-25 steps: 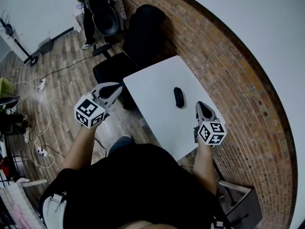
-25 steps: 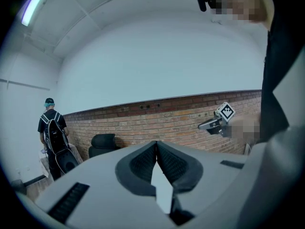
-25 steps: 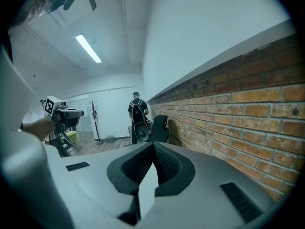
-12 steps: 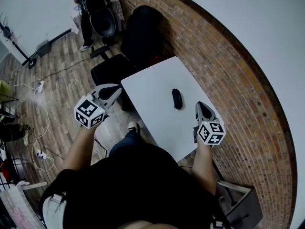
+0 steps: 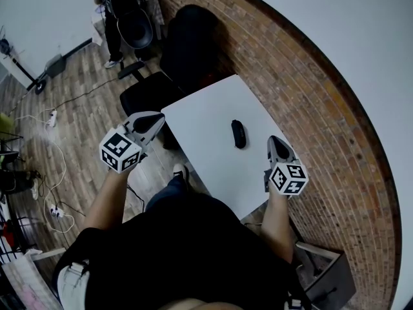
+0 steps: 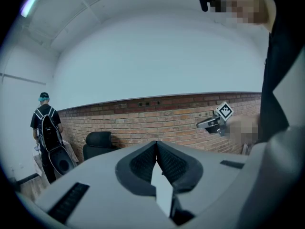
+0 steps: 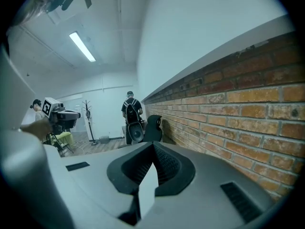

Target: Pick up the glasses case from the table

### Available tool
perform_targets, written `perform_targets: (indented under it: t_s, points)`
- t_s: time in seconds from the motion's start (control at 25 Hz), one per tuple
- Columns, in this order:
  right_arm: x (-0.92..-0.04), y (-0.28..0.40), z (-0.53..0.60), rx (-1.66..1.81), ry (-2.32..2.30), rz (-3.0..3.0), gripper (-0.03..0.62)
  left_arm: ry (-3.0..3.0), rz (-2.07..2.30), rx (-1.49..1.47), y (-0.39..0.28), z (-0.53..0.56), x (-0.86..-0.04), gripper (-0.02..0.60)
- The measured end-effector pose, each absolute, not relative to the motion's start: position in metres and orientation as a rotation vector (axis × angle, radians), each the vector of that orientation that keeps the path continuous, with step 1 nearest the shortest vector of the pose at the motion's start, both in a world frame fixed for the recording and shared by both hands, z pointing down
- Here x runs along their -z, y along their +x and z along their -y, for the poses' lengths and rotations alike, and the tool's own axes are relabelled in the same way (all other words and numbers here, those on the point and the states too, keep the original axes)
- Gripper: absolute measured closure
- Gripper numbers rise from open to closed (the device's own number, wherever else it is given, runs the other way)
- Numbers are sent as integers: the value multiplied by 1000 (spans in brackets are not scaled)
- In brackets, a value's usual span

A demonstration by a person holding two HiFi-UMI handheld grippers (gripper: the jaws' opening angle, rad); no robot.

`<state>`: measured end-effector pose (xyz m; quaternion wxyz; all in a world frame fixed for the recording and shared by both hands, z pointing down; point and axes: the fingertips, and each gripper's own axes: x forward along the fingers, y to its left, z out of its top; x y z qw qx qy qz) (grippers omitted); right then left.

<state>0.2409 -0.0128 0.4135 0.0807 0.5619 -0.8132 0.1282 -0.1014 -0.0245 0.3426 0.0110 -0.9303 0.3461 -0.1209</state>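
Note:
The glasses case [image 5: 239, 134], small, dark and oval, lies on the white table [image 5: 206, 118] towards its right side. My left gripper [image 5: 153, 119] hovers off the table's left edge, over the wooden floor, well apart from the case. My right gripper [image 5: 275, 141] is at the table's right edge, a short way right of the case and not touching it. Both point away from me. In the left gripper view the left gripper [image 6: 156, 144] has its jaws together with nothing between them. The right gripper [image 7: 153, 144] looks the same in its own view. Neither gripper view shows the case.
A brick wall [image 5: 310, 102] runs along the table's far and right sides. Two black office chairs [image 5: 148, 92] [image 5: 187, 37] stand beyond the table's far left corner. A person with a backpack [image 5: 122, 8] stands further back. Cables [image 5: 55, 115] lie on the floor at left, and a grey box [image 5: 329, 276] sits at lower right.
Both hands have drifted a little and the view has shifted slightly. A shoe has come into view at the table's near edge. The case has not moved and both jaws stay together.

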Motion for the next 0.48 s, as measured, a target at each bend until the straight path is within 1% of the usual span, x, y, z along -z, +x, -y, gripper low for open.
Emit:
perform_targets:
  t_s: [0.48]
  points:
    - [-415, 238, 37, -384, 1691, 2405, 579, -2906, -1060, 354, -103, 59, -339, 569]
